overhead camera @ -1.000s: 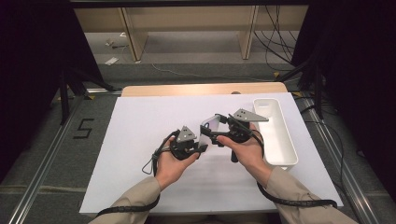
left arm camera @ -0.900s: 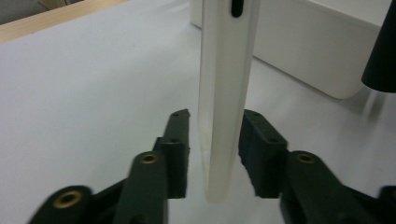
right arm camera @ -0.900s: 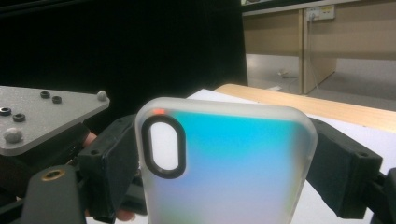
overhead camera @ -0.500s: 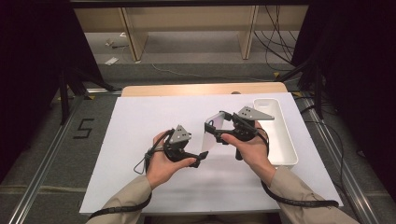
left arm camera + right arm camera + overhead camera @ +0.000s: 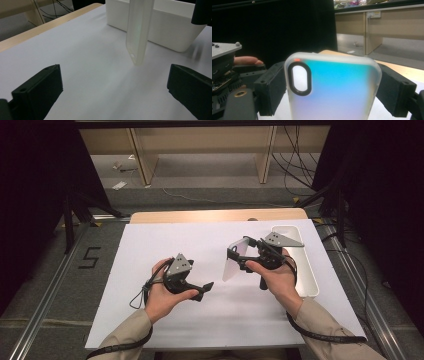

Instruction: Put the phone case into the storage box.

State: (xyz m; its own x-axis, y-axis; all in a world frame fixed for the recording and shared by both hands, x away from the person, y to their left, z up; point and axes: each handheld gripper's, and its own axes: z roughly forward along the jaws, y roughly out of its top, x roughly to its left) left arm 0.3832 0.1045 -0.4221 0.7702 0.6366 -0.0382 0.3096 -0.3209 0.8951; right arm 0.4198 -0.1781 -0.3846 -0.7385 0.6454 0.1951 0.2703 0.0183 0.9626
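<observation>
Near edge of the surface [image 5: 150, 245], white sheet over it. Two forearms in tan sleeves came in from the bottom of the high view.

Left gripper [image 5: 205, 287] sat low, nearer the person than the case and well apart from it. A second ago it was close against the right gripper, fingers near the case; half a second ago it was already backing off; now it stood clear, drawn back toward the person. Its fingers [image 5: 37, 92] were wide, with nothing between them in the left gripper view, only bare sheet.

Case [image 5: 235, 260], a frosted clear phone case, hung off the surface, held by the right gripper [image 5: 239, 255] alone. In the left gripper view the case [image 5: 138, 32] stood nearly upright, lower corner above the sheet with a faint shadow under it; contact could not be told. In the right gripper view the fingers [image 5: 270, 87] pinched the case [image 5: 332, 87] across its width, one on each long edge, camera cut-out at upper left.

Bin [image 5: 305, 270], white and long, lay just beyond the case, on the right gripper's side. From the left gripper view the bin [image 5: 160, 30] stood directly behind the case.

Judgement: the handover looked done. The left gripper had let go and the case now rode on one grip. Likely next step was carrying the case to the bin. The grip on smooth edges might slip if the case tilted.
</observation>
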